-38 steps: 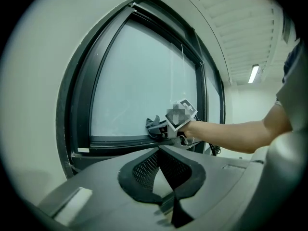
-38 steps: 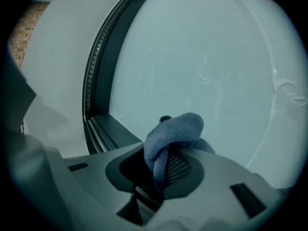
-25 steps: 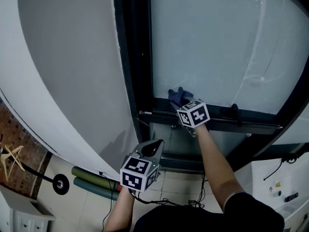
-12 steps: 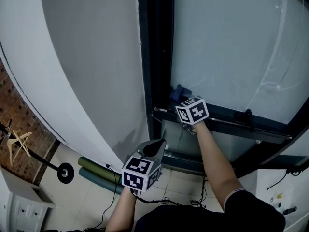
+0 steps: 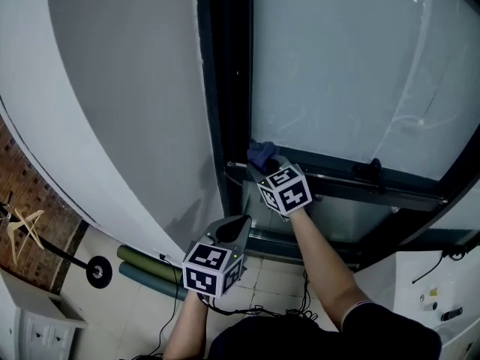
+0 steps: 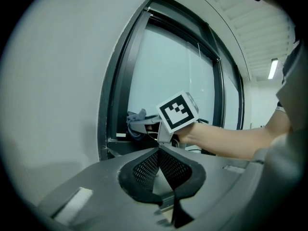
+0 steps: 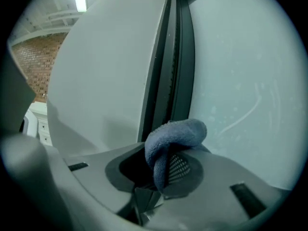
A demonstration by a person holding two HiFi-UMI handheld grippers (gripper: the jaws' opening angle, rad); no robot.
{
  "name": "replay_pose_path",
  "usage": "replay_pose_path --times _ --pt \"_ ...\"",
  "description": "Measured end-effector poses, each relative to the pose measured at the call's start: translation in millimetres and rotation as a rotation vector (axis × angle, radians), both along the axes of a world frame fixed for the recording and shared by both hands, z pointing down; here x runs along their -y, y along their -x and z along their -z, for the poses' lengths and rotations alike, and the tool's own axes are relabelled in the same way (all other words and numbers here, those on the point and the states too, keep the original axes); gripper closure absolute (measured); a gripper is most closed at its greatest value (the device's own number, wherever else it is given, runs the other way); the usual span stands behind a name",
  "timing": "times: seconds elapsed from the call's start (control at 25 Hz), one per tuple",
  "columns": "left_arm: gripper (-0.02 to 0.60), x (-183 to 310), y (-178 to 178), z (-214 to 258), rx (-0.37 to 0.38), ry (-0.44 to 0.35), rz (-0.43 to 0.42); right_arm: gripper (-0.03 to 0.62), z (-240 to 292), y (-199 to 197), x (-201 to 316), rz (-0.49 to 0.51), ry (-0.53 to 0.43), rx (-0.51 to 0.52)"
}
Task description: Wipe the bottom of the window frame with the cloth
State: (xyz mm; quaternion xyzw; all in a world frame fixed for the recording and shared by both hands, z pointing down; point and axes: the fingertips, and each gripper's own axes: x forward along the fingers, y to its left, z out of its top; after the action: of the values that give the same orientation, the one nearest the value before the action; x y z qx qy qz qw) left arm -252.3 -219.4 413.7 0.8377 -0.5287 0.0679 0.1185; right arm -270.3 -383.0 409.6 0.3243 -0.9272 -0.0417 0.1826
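Right gripper [image 7: 162, 172] is clamping the cloth [image 7: 174, 133] at the frame's [image 5: 341, 184] lower left corner. Left gripper [image 6: 159, 163] is hanging lower, jaws together, empty.

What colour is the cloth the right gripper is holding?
Dusky blue; the cloth shows best in the right gripper view.

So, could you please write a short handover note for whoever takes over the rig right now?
Right gripper: shut on the blue cloth, at the left end of the bottom frame rail, next to the upright post.
Left gripper: shut, empty, held low, away from the window.
Done: the cloth is at the rail; how much has been wiped cannot be told.
Left: probably sweep the cloth rightwards along the rail.
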Motion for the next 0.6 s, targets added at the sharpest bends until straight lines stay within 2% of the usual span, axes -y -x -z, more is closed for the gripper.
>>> replay_pose_path --times 0.24,0.6 --pt "0.574 1 -26 -3 0.002 0.01 -0.046 0.507 -5 -62 3 -0.201 -0.064 0.084" --pt "0.574 3 -100 -6 0.031 0.023 -0.187 0.507 -5 -177 -4 -0.377 -0.102 0.143"
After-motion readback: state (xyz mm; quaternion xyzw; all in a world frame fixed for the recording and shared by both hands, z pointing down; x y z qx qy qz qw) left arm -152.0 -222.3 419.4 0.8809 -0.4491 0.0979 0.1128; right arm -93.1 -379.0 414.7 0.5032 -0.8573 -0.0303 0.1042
